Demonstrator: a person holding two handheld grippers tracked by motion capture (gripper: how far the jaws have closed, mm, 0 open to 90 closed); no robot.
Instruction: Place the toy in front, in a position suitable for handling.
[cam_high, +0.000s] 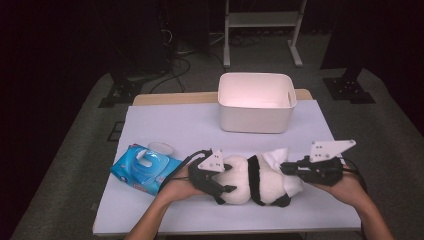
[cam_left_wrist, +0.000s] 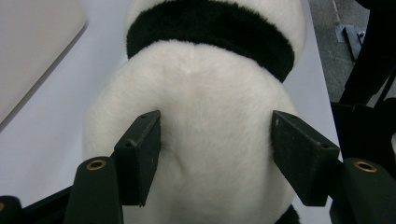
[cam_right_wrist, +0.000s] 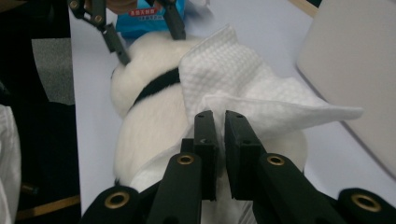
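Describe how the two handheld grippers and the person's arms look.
Both the left gripper and the right gripper are black, each topped by a grey three-cornered plate dotted with small holes. A black cable trails from each. Up close, the jaws end in flat rectangular black pads with screw holes, on arms with brass-coloured rivets. The forearms are bare, with no sleeves or gloves visible.

White table (cam_high: 165, 125), panda (cam_high: 255, 180), wipes pack (cam_high: 142, 169), bin (cam_high: 256, 102)

plush panda (cam_high: 257, 181) lying near front edge of bench (cam_high: 175, 125) | wipe (cam_high: 276, 159) draped on panda's right end | wipes pack (cam_high: 144, 169) just left of panda | bin (cam_high: 256, 102) behind, toward back edge
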